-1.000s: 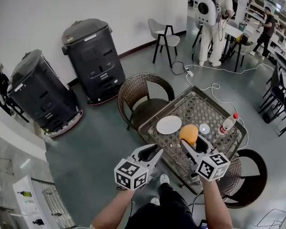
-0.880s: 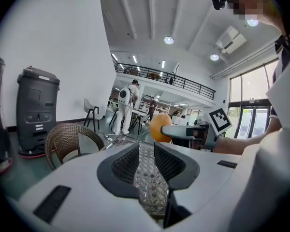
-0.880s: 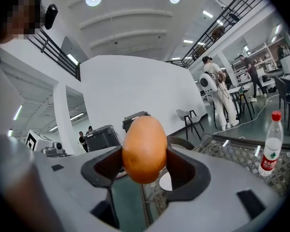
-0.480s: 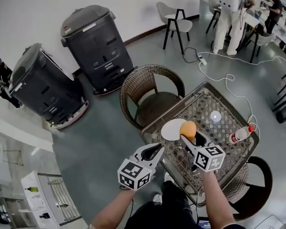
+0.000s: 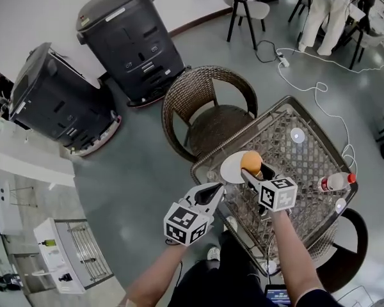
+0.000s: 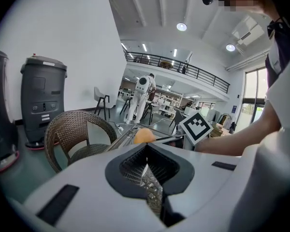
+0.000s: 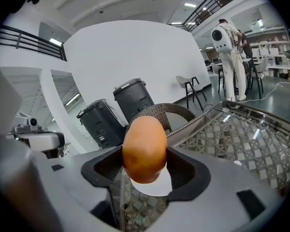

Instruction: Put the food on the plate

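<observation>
A round orange-brown piece of food [image 5: 251,162] [image 7: 144,149] is clamped between the jaws of my right gripper [image 5: 255,171] [image 7: 145,152]. It hangs just over the right part of the white plate [image 5: 232,170] [image 7: 157,186], which lies at the near-left corner of the wicker-and-glass table [image 5: 301,162]. I cannot tell if the food touches the plate. My left gripper [image 5: 212,194] [image 6: 146,147] is left of the table's corner, off the table, shut with nothing in it. In its view the food [image 6: 145,136] shows ahead.
A water bottle [image 5: 333,183] lies near the table's right edge, with two small white discs [image 5: 297,135] nearby. A wicker chair [image 5: 208,107] stands behind the plate corner, another chair [image 5: 345,261] at right. Two dark bins [image 5: 131,40] stand by the wall. A cable [image 5: 320,101] crosses the floor.
My right gripper carried the food leftward, from beside the plate to over it. The left gripper kept its place near the table corner and stayed shut.
</observation>
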Tool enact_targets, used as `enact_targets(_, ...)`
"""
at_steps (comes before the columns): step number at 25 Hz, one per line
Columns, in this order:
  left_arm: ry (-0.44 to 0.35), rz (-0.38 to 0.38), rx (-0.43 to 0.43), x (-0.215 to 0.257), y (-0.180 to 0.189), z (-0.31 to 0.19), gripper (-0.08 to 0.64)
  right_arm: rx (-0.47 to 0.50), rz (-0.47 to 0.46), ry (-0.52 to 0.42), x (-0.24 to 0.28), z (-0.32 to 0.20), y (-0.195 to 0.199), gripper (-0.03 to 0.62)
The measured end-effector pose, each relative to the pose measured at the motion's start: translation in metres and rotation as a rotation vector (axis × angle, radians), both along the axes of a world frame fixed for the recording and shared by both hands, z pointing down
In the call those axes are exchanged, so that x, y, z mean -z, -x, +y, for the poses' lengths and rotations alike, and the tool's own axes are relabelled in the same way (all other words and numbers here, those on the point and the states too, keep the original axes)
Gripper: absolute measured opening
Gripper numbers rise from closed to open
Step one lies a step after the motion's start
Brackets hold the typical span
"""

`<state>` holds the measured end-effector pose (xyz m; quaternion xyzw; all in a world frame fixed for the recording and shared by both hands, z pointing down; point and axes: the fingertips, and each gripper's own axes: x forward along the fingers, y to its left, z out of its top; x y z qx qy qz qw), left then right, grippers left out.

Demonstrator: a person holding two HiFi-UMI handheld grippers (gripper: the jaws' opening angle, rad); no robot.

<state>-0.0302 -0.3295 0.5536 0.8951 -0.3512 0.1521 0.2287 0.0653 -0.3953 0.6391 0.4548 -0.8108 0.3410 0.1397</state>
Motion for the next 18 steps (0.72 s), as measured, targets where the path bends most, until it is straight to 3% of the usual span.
enact_targets(9,0.055,-0.007,0.019,-0.021,0.003,-0.010,0.009,0.075,0.084,0.155,-0.062,-0.011,0.016,0.293)
enact_targets(18,0.097,-0.017,0.013,-0.036,-0.002,-0.007,0.009,0.142,0.144,0.228,-0.095,-0.011,0.026,0.295)
